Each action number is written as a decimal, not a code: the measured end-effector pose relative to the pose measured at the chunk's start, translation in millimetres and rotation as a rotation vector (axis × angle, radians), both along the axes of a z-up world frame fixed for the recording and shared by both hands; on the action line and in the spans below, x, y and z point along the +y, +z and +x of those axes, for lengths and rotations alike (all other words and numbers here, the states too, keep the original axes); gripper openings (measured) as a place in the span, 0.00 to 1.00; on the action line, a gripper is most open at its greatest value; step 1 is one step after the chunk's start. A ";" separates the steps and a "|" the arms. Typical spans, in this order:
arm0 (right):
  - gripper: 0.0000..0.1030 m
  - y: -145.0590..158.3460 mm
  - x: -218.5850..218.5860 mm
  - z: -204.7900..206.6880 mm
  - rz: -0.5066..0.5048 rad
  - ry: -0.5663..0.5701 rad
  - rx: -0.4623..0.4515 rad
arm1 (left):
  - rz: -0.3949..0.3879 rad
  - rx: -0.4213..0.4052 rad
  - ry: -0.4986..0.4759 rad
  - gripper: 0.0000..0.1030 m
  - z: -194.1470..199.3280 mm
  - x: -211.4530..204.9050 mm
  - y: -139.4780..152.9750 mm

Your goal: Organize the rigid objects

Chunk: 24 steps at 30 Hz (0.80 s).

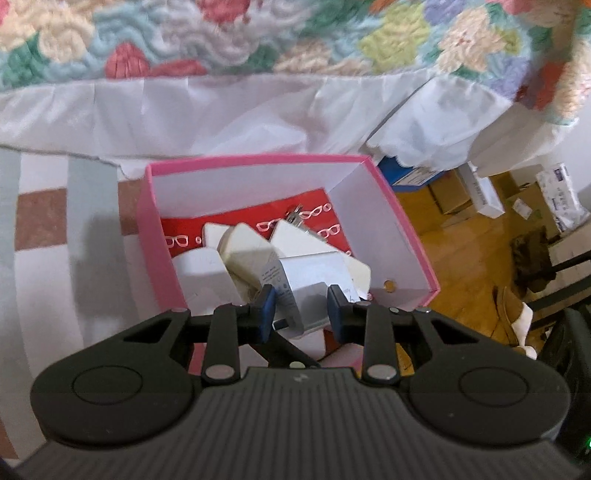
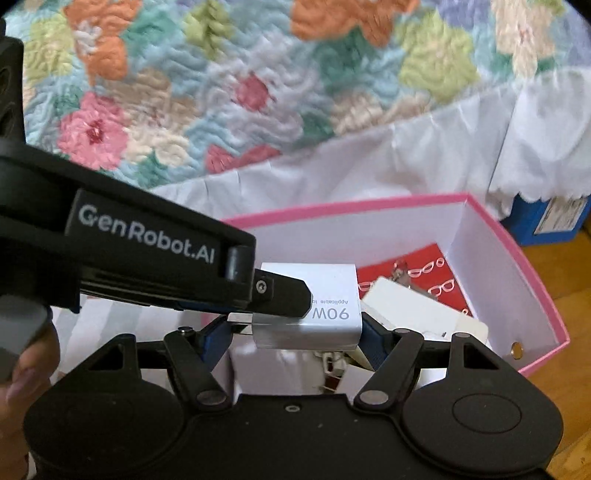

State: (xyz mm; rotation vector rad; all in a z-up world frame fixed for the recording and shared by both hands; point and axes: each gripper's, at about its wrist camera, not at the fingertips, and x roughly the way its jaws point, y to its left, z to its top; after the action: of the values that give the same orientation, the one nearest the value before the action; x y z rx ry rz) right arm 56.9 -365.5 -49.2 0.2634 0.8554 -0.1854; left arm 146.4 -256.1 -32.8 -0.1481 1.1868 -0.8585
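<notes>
A white 90W charger block hangs over a pink box. My left gripper is shut on it, blue pads pressing both narrow sides. In the right wrist view the left gripper's finger crosses in from the left onto the block. My right gripper is open just under and behind the block, its pads wide apart; I see no contact with it. Inside the box lie several other white chargers on a red card with a glasses pattern.
A floral quilt with a white bed skirt rises behind the box. Striped cloth lies to the left. On the right, a blue box and cardboard boxes sit on the wooden floor. A hand shows at the left edge.
</notes>
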 end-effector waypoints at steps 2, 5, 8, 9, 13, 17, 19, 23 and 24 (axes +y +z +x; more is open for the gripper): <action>0.74 -7.7 -1.9 0.8 0.015 0.021 0.008 | 0.007 0.003 0.010 0.28 1.9 -1.0 -9.3; 0.75 -19.1 -2.1 4.5 0.011 0.040 0.011 | 0.023 -0.008 0.024 0.28 1.8 -3.0 -18.9; 0.77 -21.6 3.0 1.0 -0.055 0.039 -0.022 | 0.045 -0.062 0.036 0.32 -1.6 -2.9 -16.8; 0.77 -20.3 3.6 -2.7 -0.082 0.036 -0.031 | 0.045 -0.066 0.036 0.34 -2.8 -0.1 -12.8; 0.77 -12.5 -3.7 -13.2 -0.075 0.025 -0.058 | 0.024 -0.099 0.034 0.39 -8.1 18.9 8.3; 0.77 0.1 -4.3 -31.2 -0.037 0.020 -0.090 | 0.065 -0.146 0.036 0.39 -15.9 40.1 27.6; 0.77 8.4 2.5 -37.4 -0.030 0.053 -0.104 | 0.087 -0.161 0.046 0.39 -20.6 52.9 36.1; 0.77 26.0 19.7 -44.1 -0.050 0.110 -0.128 | 0.144 -0.191 0.076 0.39 -34.6 78.3 50.5; 0.77 30.1 22.8 -45.3 -0.041 0.111 -0.136 | 0.159 -0.199 0.083 0.39 -39.2 83.9 54.1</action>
State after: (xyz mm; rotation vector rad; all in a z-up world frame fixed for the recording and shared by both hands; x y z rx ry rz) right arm 11.6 -342.7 -19.1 0.1869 0.7281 -0.0801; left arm 107.2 -172.2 21.3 0.0175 1.0501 -0.6868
